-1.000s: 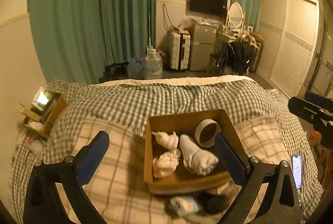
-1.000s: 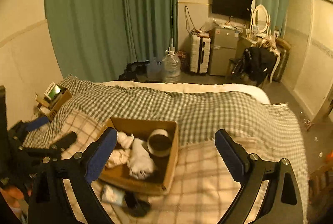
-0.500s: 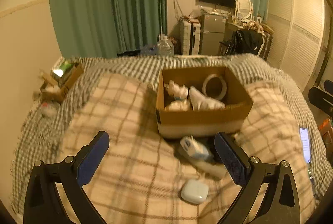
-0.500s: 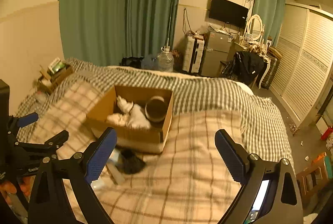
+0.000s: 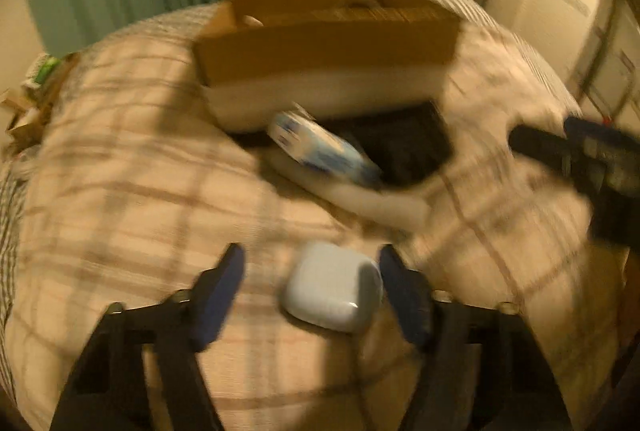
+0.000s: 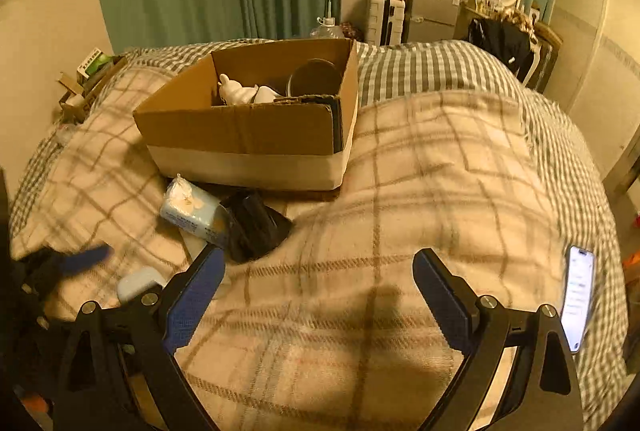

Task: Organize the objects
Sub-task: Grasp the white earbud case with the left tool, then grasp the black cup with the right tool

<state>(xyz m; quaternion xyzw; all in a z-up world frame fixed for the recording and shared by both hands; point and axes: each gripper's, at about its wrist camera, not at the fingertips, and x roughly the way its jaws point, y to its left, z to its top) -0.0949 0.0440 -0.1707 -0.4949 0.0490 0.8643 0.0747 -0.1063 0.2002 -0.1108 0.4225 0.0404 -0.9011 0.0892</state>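
A white earbuds case (image 5: pixel 332 289) lies on the plaid blanket between the fingers of my open left gripper (image 5: pixel 316 289); its right side is close to the right finger. It also shows in the right wrist view (image 6: pixel 138 285). A cardboard box (image 6: pixel 248 135) with white cloth items and a tape roll (image 6: pixel 314 77) stands farther back. In front of the box lie a blue-white tissue pack (image 6: pixel 194 217), a black object (image 6: pixel 254 227) and a white flat item (image 5: pixel 360 197). My right gripper (image 6: pixel 318 297) is open and empty above the blanket.
A lit phone (image 6: pixel 578 297) lies at the blanket's right edge. A small box of clutter (image 6: pixel 88 79) sits at the bed's far left. Curtains, a fridge and a wardrobe stand beyond the bed. The left wrist view is motion-blurred.
My left gripper has dropped and moved forward to the earbuds case, with its fingers narrower around it. My right gripper has lowered toward the blanket.
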